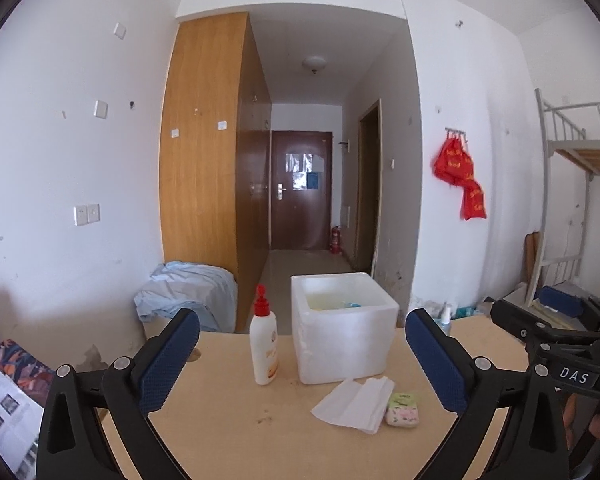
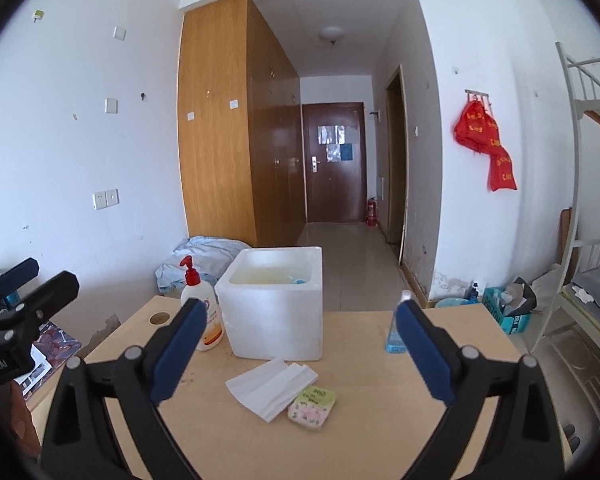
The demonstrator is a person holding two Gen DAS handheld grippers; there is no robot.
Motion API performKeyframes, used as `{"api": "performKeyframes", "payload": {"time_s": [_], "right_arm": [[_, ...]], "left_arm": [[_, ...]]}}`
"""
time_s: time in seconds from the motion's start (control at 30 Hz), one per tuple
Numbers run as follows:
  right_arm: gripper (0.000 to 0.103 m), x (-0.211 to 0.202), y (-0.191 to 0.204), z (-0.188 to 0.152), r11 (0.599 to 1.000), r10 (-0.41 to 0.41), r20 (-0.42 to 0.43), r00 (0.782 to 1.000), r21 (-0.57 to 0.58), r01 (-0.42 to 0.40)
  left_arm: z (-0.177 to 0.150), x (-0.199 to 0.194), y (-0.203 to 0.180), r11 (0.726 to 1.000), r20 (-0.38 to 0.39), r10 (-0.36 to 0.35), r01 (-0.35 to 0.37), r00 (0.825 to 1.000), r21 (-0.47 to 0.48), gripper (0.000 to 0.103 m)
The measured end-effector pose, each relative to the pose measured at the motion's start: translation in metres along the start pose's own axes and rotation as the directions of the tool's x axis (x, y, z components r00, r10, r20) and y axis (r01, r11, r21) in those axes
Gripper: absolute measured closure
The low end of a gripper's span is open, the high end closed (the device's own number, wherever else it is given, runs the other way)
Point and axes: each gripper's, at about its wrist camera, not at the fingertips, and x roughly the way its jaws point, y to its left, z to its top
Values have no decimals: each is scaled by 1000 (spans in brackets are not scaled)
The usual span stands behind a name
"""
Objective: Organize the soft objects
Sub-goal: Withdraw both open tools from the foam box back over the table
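While both jaws stand spread with nothing between them, left hand-held gripper (image 1: pixel 302 354) and right hand-held gripper (image 2: pixel 302 348) hover over the worktop (image 2: pixel 372 432). Folded white tissue (image 2: pixel 270 386) and floral tissue pack (image 2: pixel 312 408) lie touching, just in front of the white foam box (image 2: pixel 276 308), not yet stowed. Box holds something pale yellow and blue, so partly done. Lotion pump bottle (image 1: pixel 264 354) label unreadable; "DAS" shows on the right unit.

A white lotion bottle with a red pump (image 1: pixel 264 344) is standing upright on the wooden table (image 1: pixel 228 412), while a small clear bottle of blue liquid (image 2: pixel 394 330) is sitting near the table's far edge. Red bags (image 1: pixel 460 176) are hanging from wall hooks, and crumpled pale blue bedding (image 1: pixel 188 292) is lying beside the wooden wardrobe (image 1: pixel 208 136).
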Motion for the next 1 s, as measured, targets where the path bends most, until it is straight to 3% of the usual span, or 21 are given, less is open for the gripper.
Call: {"api": "performKeyframes", "payload": {"time_s": [0.3, 0.63, 0.8, 1.0], "right_arm": [[3, -25, -10, -31, 999, 6, 34, 999, 49, -8], [3, -34, -11, -64, 998, 16, 23, 1000, 60, -17], [3, -34, -8, -76, 998, 14, 3, 1000, 61, -15], [3, -21, -9, -92, 999, -14, -80, 997, 45, 18]], "left_arm": [[-31, -28, -3, 1000, 53, -25, 26, 998, -5, 0], [-64, -27, -1, 999, 39, -42, 42, 998, -20, 0], [-78, -16, -3, 998, -7, -59, 58, 998, -29, 0], [-106, 4, 1, 998, -102, -53, 49, 993, -38, 0]]}}
